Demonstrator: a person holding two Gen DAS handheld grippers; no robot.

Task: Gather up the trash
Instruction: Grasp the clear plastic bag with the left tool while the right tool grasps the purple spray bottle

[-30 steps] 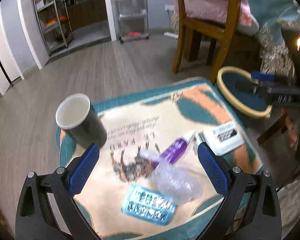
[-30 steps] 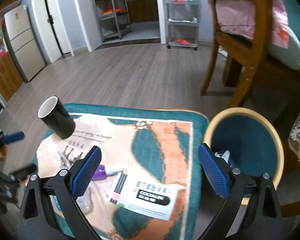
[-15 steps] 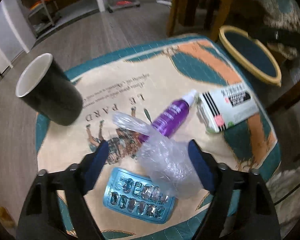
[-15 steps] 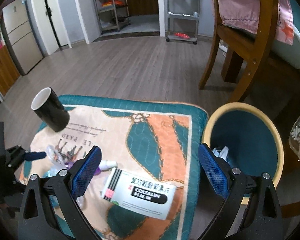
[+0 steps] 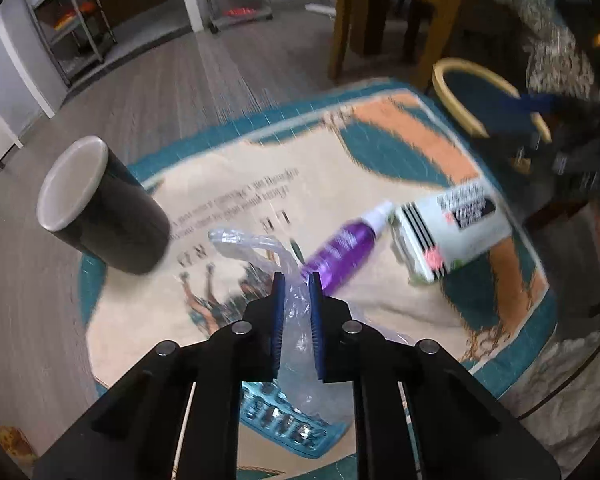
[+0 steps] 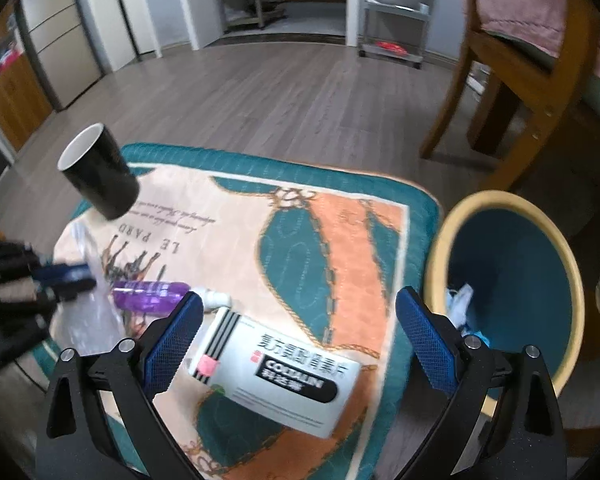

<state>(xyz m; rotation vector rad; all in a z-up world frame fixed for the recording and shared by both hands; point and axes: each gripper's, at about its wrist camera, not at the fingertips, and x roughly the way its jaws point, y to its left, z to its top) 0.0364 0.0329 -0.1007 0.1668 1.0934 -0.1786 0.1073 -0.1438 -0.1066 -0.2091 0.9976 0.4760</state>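
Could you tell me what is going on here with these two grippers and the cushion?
A person is clearing trash off a patterned cushion. The left gripper is closing its jaws on a crumpled clear plastic bag next to a purple bottle. The right gripper hangs open over a white medicine box, not touching it. A teal bin stands beside the cushion.

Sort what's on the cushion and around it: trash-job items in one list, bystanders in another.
Job:
- clear plastic bag, left claw closing on it
- blister pack
- medicine box
- purple bottle
- trash bin

Probably bystanders:
- black cup
- wooden chair
- shelving carts
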